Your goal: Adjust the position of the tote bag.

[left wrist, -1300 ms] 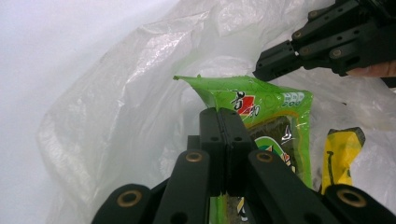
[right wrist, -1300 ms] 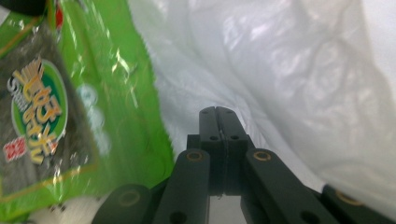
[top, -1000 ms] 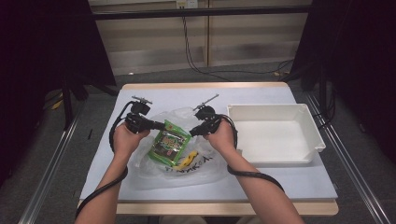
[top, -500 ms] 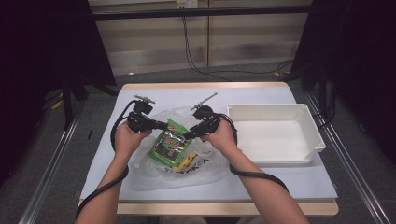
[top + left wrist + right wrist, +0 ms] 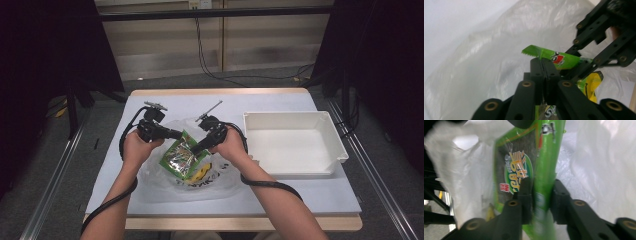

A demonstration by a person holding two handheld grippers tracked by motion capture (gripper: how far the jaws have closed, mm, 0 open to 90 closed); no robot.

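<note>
Since a second ago: the right gripper (image 5: 196, 150) has slid down from the green snack packet's (image 5: 181, 155) top edge to its right side, jaws just closing again on the film; the packet now stands a touch more upright.
Right gripper: its jaws sit either side of the packet's green edge in the right gripper view (image 5: 541, 195), and they look to be pinching it; blur keeps me from swearing the pads press.
Left gripper: (image 5: 177, 135) pressed together on the packet's serrated top seal, seen clearly in the left gripper view (image 5: 544, 72).
Why held so: two grips on opposite edges, my guess is they're lifting the packet clear of the bag, or readying to pull the seal apart.
Where the packet is: raised above the clear plastic bag (image 5: 165, 177), between the two hands.
Yellow packet: (image 5: 202, 172) lying in the bag, just under the green one.
White tray: (image 5: 340, 150) well apart to the right, nothing in it, a likely drop-off.
Count: two grippers, one green packet, one yellow packet, one bag, one tray.
</note>
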